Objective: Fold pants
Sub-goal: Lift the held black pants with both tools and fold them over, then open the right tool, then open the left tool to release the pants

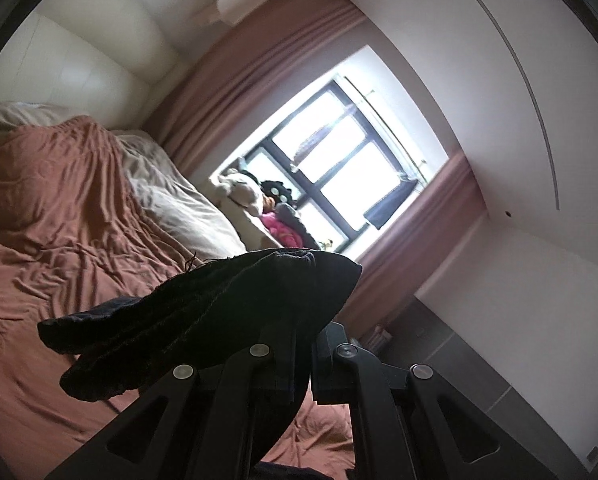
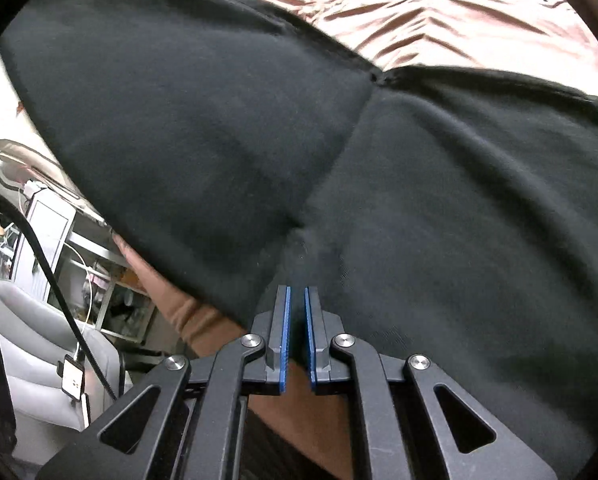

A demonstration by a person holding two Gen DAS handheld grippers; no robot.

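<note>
Both tongs are clamped on the black pants (image 2: 379,160): the left gripper (image 1: 303,344) pinches a bunched edge, the right gripper (image 2: 297,300) nips cloth that spreads ahead of it, above the rust bedspread (image 1: 59,220). Keep the cloth taut and level while laying it over.

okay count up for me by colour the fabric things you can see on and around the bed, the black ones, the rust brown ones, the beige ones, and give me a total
Black: 1, the pants, clamped in both the left gripper and the right gripper.
Rust brown: 1, the bedspread.
Beige: 1, the cover at the bed's far side.
Dusty pink: 1, the curtain by the window.
Total: 4
</note>
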